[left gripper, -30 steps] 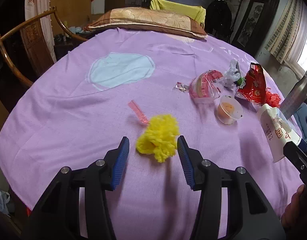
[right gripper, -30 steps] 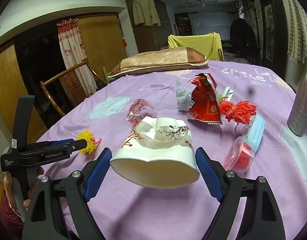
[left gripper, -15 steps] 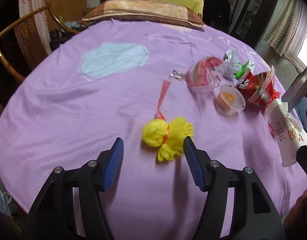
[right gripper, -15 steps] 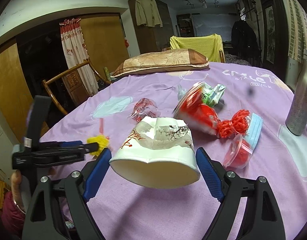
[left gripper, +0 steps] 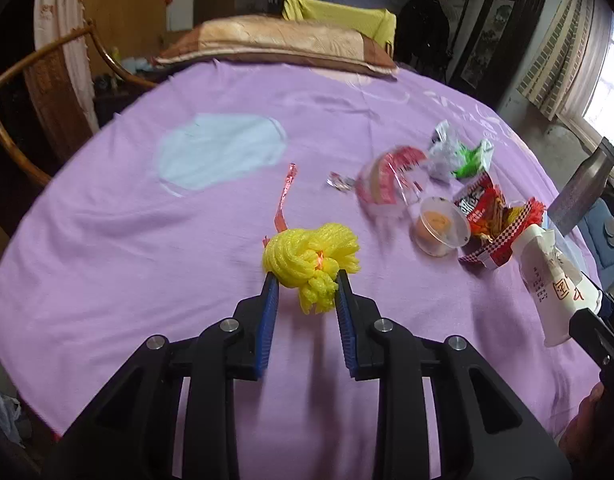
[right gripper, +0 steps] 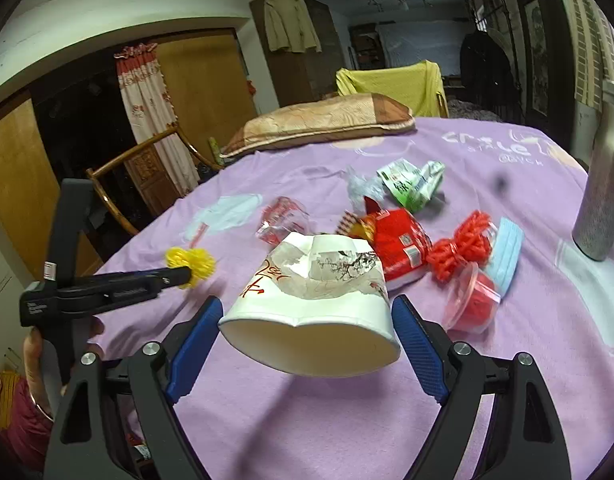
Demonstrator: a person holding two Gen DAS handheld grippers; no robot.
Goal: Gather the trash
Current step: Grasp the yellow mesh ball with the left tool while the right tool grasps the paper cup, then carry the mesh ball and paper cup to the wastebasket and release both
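A yellow foam net (left gripper: 311, 256) lies on the purple tablecloth (left gripper: 147, 240), with a pink strip (left gripper: 285, 196) trailing from it. My left gripper (left gripper: 307, 280) has its jaws closing on the net, and both blue pads press its sides. The right wrist view shows the same grip from the side, the net (right gripper: 191, 262) at the left gripper's tip (right gripper: 183, 274). My right gripper (right gripper: 307, 308) holds a white paper cup (right gripper: 315, 280) sideways just above the cloth, one pad against each side. The cup (left gripper: 547, 280) also shows at the right edge of the left wrist view.
Beyond the cup lie a red snack bag (right gripper: 399, 244), a red net (right gripper: 463, 244), a blue face mask (right gripper: 507, 256), a clear tub with red inside (right gripper: 471, 304) and a green wrapper (right gripper: 411, 184). A steel bottle (right gripper: 603, 192) stands at the right. A pillow (right gripper: 319, 124) lies at the far edge.
The left jaws widened, then closed onto the yellow net, whose pink strip now trails away. The red snack bag tipped over. The right gripper kept still with the cup.
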